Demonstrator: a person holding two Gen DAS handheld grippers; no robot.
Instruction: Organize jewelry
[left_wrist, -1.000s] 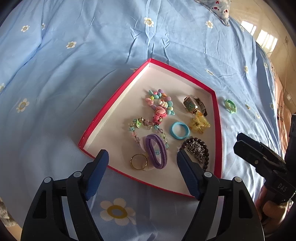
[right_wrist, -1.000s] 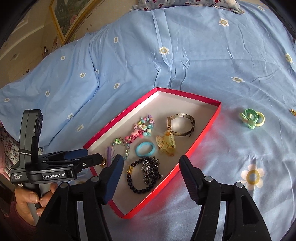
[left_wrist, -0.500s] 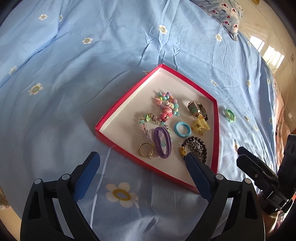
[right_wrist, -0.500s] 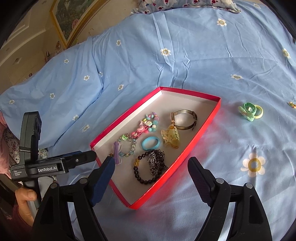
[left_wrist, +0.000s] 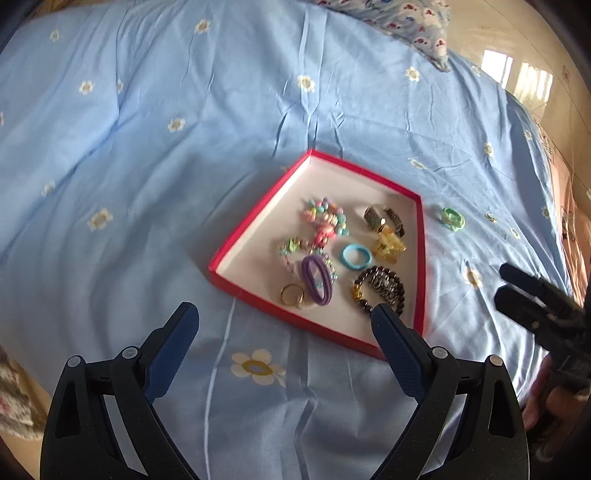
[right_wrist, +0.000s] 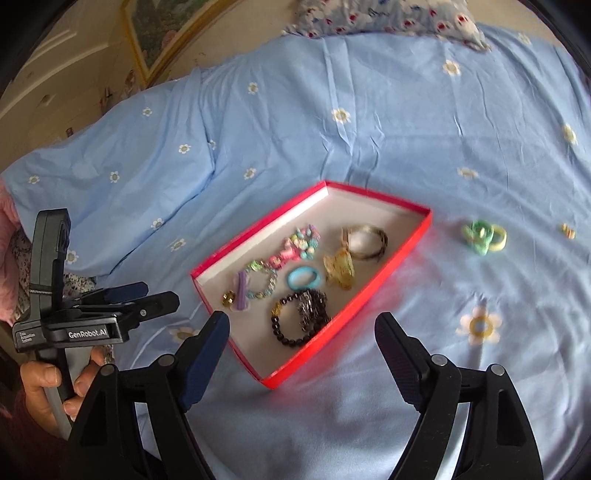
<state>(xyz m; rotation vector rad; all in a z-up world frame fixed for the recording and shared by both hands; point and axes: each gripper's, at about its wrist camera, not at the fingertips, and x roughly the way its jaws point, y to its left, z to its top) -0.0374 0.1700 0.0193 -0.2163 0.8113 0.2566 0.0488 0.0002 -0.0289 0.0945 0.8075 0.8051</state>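
**Both claws spread wide over bed as jewelry sits sorted in red tray**

Left claw (left_wrist: 282, 319) hangs above a blue daisy-print bedspread (left_wrist: 147, 166), jaws spread wide w/ nothing between them but fabric. Just ahead of it & slightly to its right lies the red-rimmed tray (left_wrist: 255, 218). Inside, going L to R from the claw's view: a gold ring (left_wrist: 291, 294) nearest the claw, touching a purple hair tie (left_wrist: 317, 280); beyond those a green-and-clear bead bracelet (left_wrist: 291, 249) & a pastel bead bracelet w/ pink charm (left_wrist: 327, 219); a blue hair tie (left_wrist: 355, 256) mid-tray; a black bead bracelet (left_wrist: 380, 286) w/ a metal chain piled inside it, right by the claw's right fingertip; an amber hair claw (left_wrist: 388, 245) & a wristwatch (left_wrist: 384, 218) toward the far right corner. A green hair tie (left_wrist: 452, 218) lies on the bedspread just outside the tray's right wall.

Right claw (right_wrist: 301, 338), also gaping w/ nothing held, hovers over the tray's near corner (right_wrist: 269, 382). To its left, the person's hand (right_wrist: 48, 384) grips the other tool's handle. Ahead & to its right, well clear of the tray, sit the green hair tie & a yellow ring-shaped piece (right_wrist: 496, 236), touching; further right, a small gold item (right_wrist: 568, 230), too small to ID. A floral pillow (right_wrist: 388, 14) lies at the far edge of the bed.
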